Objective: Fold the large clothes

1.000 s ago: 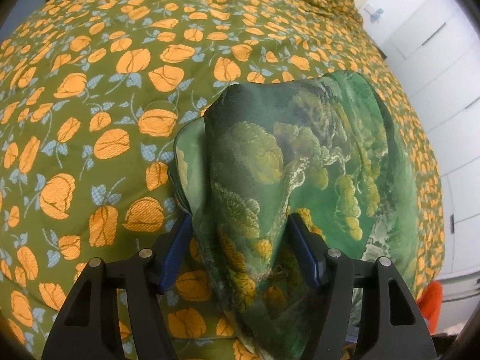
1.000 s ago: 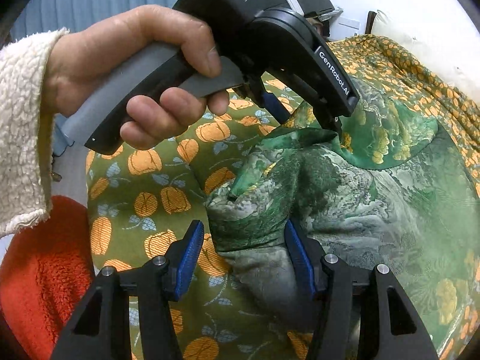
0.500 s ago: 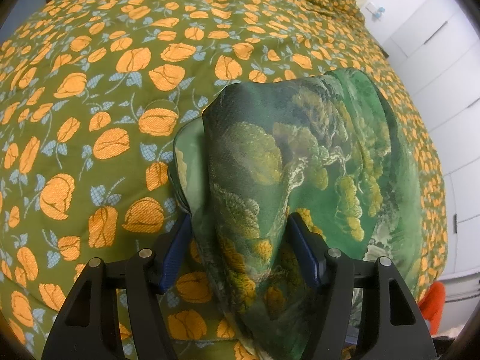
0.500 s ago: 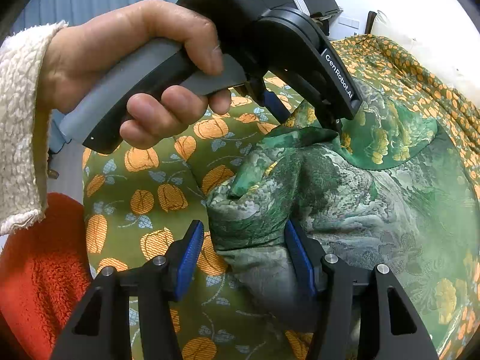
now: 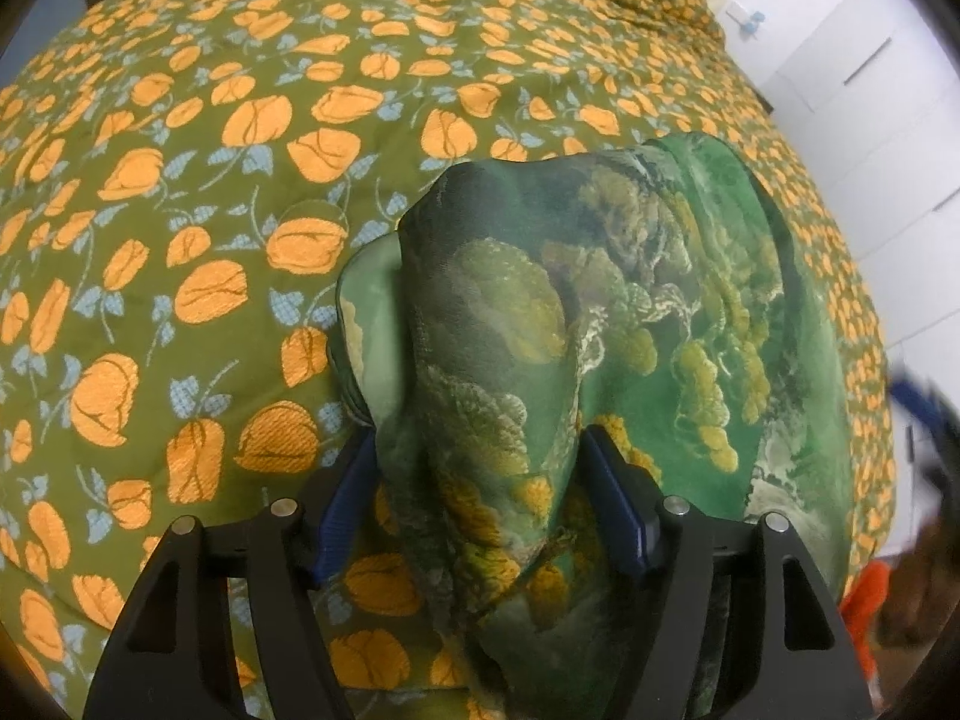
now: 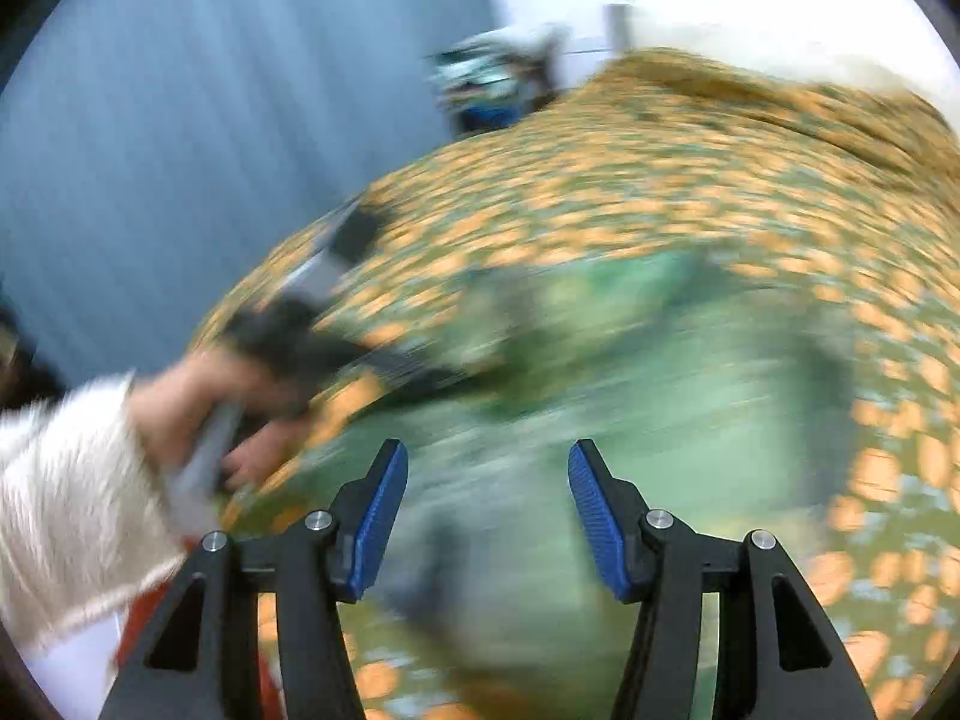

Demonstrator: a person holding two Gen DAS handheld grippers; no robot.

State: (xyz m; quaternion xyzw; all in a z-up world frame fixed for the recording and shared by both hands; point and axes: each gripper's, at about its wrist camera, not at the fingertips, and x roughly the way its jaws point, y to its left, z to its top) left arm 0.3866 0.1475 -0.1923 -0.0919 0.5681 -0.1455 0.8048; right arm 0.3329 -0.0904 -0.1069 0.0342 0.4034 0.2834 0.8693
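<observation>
A: On the bed cover (image 5: 180, 180), olive with orange flowers, right of middle: the green garment (image 5: 600, 300), landscape print, part folded, lying flat. Its near end is gathered into a ridge that rises toward the lens.

B: Left gripper (image 5: 478, 444)?

A: The ridge runs straight between the jaws. Both blue pads (image 5: 606, 498) touch cloth, one on each flank. The jaws have just eased a little wider, with the bunch between them, and it stands up off the cover. I read that as a hold on a thick wad, well over half open.

B: Right wrist view: heavy smear, little is sharp. Right gripper (image 6: 487, 450) stands about half open. Both pad faces show bare blue, nothing pinched. The garment (image 6: 660, 390) is a green blur beyond and beneath the tips. I cannot tell if it brushes them.

A: Anything else on your side?

B: Lower left, a hand (image 6: 198, 396) in a fuzzy white sleeve (image 6: 66, 480) wraps the grey handle of the left tool, whose dark body reaches to the cloth's edge. Blue curtain (image 6: 150, 150) behind.

A: Mine: white cupboard doors (image 5: 870, 120) past the bed's right edge; an orange-red patch (image 5: 870, 594) low at right, too blurred to name.
</observation>
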